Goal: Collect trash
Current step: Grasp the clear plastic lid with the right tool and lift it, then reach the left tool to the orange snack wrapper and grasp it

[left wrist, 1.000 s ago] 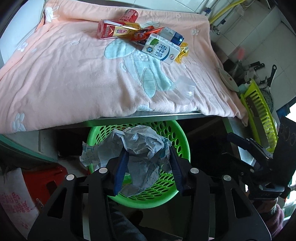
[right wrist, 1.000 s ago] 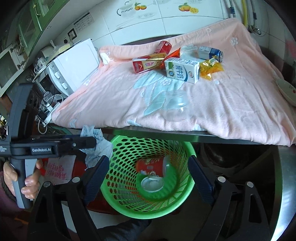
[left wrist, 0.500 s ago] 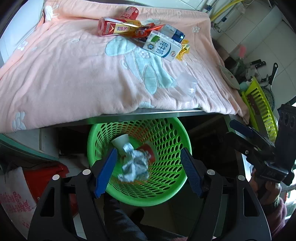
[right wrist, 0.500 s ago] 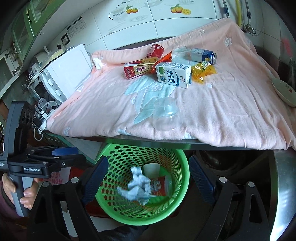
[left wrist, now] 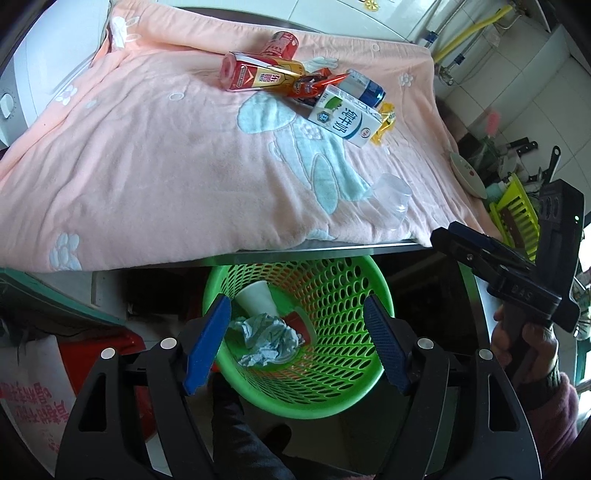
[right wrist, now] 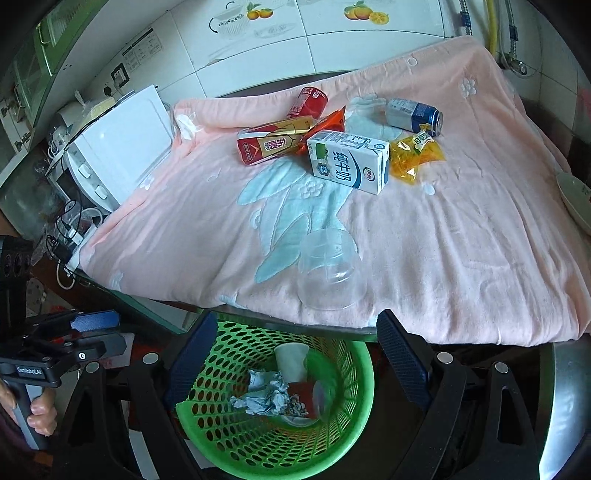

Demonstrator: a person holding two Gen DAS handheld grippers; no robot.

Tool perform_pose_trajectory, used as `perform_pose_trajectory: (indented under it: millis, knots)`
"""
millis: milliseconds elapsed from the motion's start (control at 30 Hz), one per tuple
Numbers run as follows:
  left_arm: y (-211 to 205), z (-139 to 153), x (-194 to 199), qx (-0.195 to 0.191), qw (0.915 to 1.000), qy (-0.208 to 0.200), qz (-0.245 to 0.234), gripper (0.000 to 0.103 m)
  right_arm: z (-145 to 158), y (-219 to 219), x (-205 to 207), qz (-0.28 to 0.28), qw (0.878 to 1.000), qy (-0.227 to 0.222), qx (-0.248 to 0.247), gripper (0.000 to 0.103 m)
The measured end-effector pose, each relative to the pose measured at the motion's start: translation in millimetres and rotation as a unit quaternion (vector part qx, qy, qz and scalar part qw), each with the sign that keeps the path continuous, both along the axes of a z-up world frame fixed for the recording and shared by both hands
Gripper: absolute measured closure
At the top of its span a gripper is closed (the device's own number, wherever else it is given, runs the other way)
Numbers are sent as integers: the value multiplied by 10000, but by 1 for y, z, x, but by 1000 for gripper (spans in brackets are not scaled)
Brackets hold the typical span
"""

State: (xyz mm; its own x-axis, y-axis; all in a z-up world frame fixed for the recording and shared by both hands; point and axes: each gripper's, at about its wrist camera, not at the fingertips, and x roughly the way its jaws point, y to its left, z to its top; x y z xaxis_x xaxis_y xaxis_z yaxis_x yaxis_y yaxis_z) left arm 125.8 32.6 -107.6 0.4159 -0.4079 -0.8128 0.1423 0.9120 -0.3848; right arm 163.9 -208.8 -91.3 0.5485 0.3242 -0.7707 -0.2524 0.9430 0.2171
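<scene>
Nearest the cameras: left gripper [left wrist: 297, 341] above the green basket [left wrist: 369, 391], jaws wide with nothing between them; they have just been opening, and the crumpled paper [left wrist: 267, 338] lies loose in the basket below. Right gripper [right wrist: 295, 360] likewise stands wide and empty over the basket's near rim, at the table edge. In the basket beside the paper: a white paper cup [left wrist: 256, 297] on its side and a red wrapper [right wrist: 301, 400]. Above the basket, a pink blanket [left wrist: 147, 166] covers the table. Near its front edge lies a clear plastic cup [right wrist: 330, 273], tipped on its side. Farther back, a cluster of trash: a milk carton [right wrist: 349, 164], a yellow packet [right wrist: 415, 155] just beside it, a red-and-gold carton [right wrist: 275, 144], an orange wrapper [right wrist: 328, 123], a red can [right wrist: 308, 101] and a blue can [right wrist: 415, 114]. Far left in the right wrist view, a white appliance [right wrist: 118, 151] against the tiled wall [right wrist: 332, 33].
</scene>
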Motion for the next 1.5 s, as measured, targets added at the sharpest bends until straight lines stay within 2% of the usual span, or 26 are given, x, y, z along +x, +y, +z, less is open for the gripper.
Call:
perform_pose_trajectory:
  millis: [800, 967, 1167, 1500]
  knots:
    - [27, 2, 52, 104, 9997, -51, 195, 29, -48, 10, 70, 27, 9982, 504, -334, 31]
    - [26, 12, 74, 231, 9995, -203, 123, 29, -54, 8, 79, -23, 9977, 592, -343, 33]
    - [20, 22, 108, 523, 9977, -439, -51, 29, -61, 7, 87, -47, 9970, 682, -366, 41]
    - [-9, 41, 179, 651, 9935, -811, -460, 30, -55, 1, 87, -203, 9971, 685, -248, 42]
